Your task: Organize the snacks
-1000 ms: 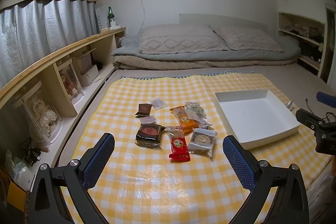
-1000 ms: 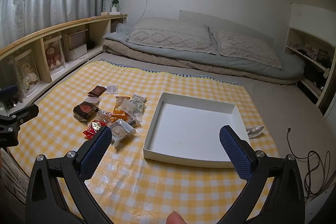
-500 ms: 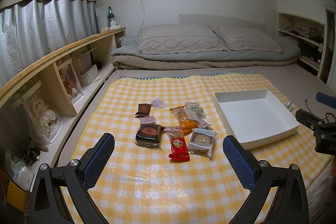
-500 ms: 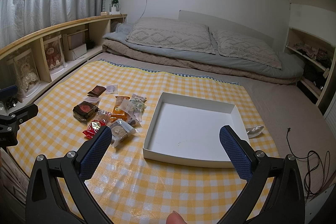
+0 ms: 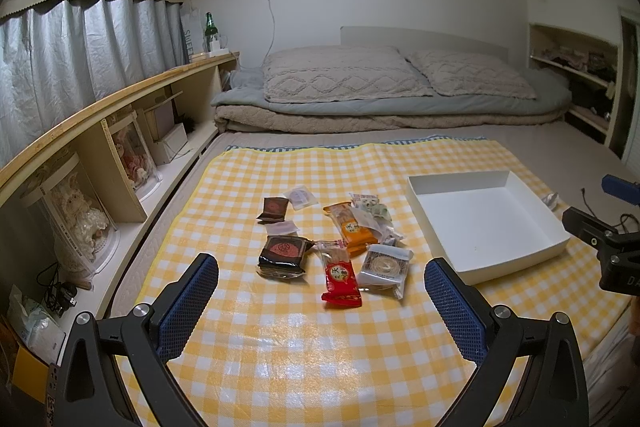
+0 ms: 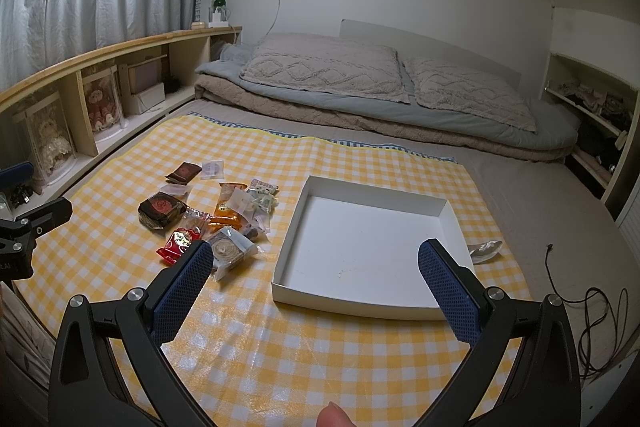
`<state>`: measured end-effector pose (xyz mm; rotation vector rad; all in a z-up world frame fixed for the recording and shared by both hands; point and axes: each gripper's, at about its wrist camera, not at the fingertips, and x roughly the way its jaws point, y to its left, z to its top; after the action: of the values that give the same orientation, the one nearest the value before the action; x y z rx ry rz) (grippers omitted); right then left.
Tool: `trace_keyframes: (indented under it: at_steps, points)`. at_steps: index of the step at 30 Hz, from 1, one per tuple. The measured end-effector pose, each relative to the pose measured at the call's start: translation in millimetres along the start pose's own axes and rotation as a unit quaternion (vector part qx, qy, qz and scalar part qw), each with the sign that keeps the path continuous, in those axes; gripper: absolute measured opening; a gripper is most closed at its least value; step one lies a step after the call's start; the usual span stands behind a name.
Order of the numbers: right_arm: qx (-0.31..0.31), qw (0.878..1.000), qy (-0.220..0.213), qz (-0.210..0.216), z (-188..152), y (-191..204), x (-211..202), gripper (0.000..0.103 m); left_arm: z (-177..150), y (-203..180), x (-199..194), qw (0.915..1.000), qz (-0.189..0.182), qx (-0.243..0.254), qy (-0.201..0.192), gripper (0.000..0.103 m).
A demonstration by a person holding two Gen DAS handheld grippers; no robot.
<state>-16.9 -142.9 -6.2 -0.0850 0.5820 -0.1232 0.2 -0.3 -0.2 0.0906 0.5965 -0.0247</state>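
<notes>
**Snacks in a pile, white box beside them**

A yellow and white checked cloth [image 5: 320,339] lies over a bed. A little pile of snacks sits on it. Just to the right of the pile is a white box [image 5: 486,223] with low walls. Nothing is inside the box.

The left gripper [image 5: 320,301] is up above the cloth, on the near side of the snacks. Its two blue fingers [image 5: 188,307] are spread wide, and nothing is between them. The right gripper [image 6: 316,285] is up over the near edge of the white box. Its fingers are spread wide too, and it holds nothing.

In the pile, a red packet [image 5: 341,279] lies nearest to the left gripper. Just beside it on the right is a clear packet with a round cookie [image 5: 385,267]. On its left is a dark packet with a red circle [image 5: 283,254]. Behind the red packet is an orange packet [image 5: 352,229], and small pale packets [image 5: 372,207] lie partly on top of it. A smaller dark packet [image 5: 273,209] and a small clear packet [image 5: 300,195] lie a bit apart, on the far left side of the pile.

At the far end of the bed are two pillows [image 6: 324,69] on folded blankets. A long wooden shelf [image 5: 120,107] runs along the left wall, under gray curtains [image 5: 80,55]. A green bottle [image 5: 209,27] stands at its far end.
</notes>
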Motion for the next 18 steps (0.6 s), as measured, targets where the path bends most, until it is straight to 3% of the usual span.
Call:
trace_keyframes:
  at_steps: [18]
  points:
    - [-0.001,1.0,0.0,0.0,-0.5,0.5,0.6,0.103,1.0,-2.3,2.2,1.0,0.0,0.0,0.0,0.103]
